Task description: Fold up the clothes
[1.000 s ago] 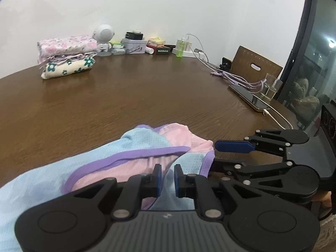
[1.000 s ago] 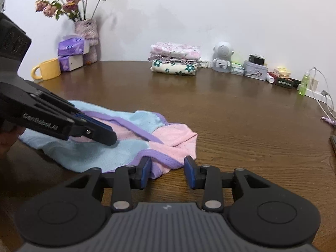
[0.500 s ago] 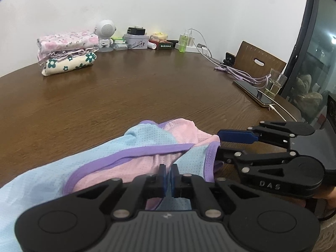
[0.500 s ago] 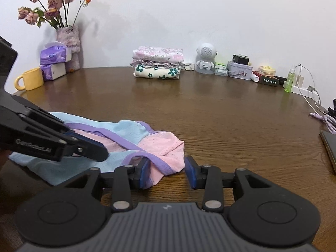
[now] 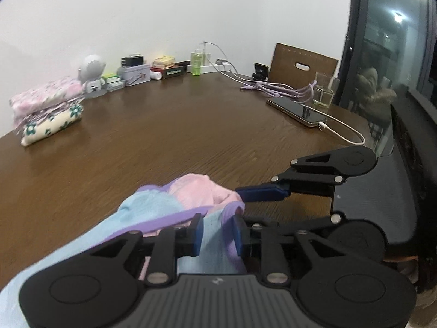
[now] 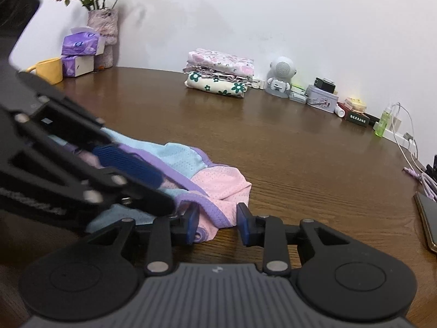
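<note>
1. Left gripper (image 5: 217,233): lower centre of the left wrist view. Jaws apart and opening; light blue cloth with a purple band lies in the gap, and the pads do not press on it.
2. Right gripper (image 6: 217,224): lower centre of the right wrist view. Jaws apart and closing; the pink, purple-edged corner of the cloth lies in the gap. The left pad is at the cloth; the right pad stands clear of it.
3. Garment (image 6: 191,169): mesh fabric in light blue and pink with purple trim, lying rumpled on the table at lower left of the right wrist view and lower centre of the left wrist view (image 5: 174,199).
4. Table (image 6: 300,164): dark brown wood grain, bearing everything listed.
5. Stack of folded clothes (image 6: 221,72): floral prints, upper centre of the right wrist view, well apart from the garment.
6. Small white robot figure (image 6: 281,78): just right of the stack.
7. Tin box (image 6: 322,99), green bottle (image 6: 382,121): along the wall at right.
8. Vase of dried flowers (image 6: 105,35), purple tissue packs (image 6: 80,52), yellow mug (image 6: 50,69): upper left.
9. Phone (image 5: 296,110) with cable, glass (image 5: 323,93), chair back (image 5: 303,63): upper right of the left wrist view.
</note>
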The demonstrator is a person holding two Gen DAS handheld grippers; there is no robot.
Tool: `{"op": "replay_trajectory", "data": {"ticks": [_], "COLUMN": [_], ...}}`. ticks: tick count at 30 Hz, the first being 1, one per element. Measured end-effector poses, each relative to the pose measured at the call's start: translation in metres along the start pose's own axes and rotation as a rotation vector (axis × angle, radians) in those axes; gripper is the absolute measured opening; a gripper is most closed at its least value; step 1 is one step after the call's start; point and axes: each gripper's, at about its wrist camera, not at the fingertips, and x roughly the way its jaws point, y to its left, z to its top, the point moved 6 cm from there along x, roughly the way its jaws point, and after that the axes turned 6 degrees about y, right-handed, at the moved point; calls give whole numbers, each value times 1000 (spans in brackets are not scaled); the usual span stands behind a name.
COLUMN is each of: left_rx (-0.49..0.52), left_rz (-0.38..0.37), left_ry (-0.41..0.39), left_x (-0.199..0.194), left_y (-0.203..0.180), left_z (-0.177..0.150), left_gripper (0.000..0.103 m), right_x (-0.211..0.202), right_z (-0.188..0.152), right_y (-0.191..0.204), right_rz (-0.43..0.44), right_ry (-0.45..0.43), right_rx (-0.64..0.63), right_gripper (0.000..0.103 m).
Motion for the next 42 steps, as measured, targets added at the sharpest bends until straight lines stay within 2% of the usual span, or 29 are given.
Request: {"op": "replay_trajectory", "data": {"ticks": [3, 4, 8, 16, 19, 22, 23, 25, 27, 30, 32, 34, 37, 40, 42], "left_rx": [46, 48, 60, 92, 95, 90, 86, 52, 33, 24, 41, 53, 47, 33, 37], "left_rz": [16, 11, 23, 59, 68, 55, 48, 11, 8, 29, 40, 44, 34, 17, 16], "left_ry": [18, 26, 25, 32, 36, 36, 36, 28, 7, -17, -5, 16, 58, 79, 76], "left_x": [10, 13, 16, 11, 12, 11, 11, 5, -4, -12, -9, -3, 9, 16, 16], "left_y": [-4, -4, -5, -4, -2, -3, -3, -1, 3, 10, 11, 11, 12, 13, 12], "left_z": [3, 3, 0, -12, -15, -14, -14, -13, -10, -3, -1, 1, -2, -5, -6], "left_gripper": [15, 3, 3, 3, 3, 4, 7, 11, 12, 14, 16, 19, 19, 20, 19], "right_x": [1, 1, 3, 7, 6, 6, 5, 3, -2, -12, -18, -19, -17, -21, -25], "right_z": [0, 0, 1, 0, -2, -2, -2, -2, -5, -9, -9, -8, -6, 1, 6], "right_y": [-3, -5, -6, -17, -15, -16, -16, -20, -27, -38, -42, -40, -33, -36, -41], "right_rz": [-11, -10, -6, -48, -51, -57, -55, -12, 40, 73, 88, 80, 83, 97, 99], "right_ry": [4, 4, 1, 17, 20, 25, 28, 31, 35, 25, 8, 4, 3, -40, -74], "right_rx": [-19, -21, -46, -24, -22, -20, -16, 21, 78, 145, 175, 159, 135, 172, 206], "right_gripper": [29, 29, 30, 29, 24, 24, 24, 27, 27, 27, 27, 27, 27, 28, 31]}}
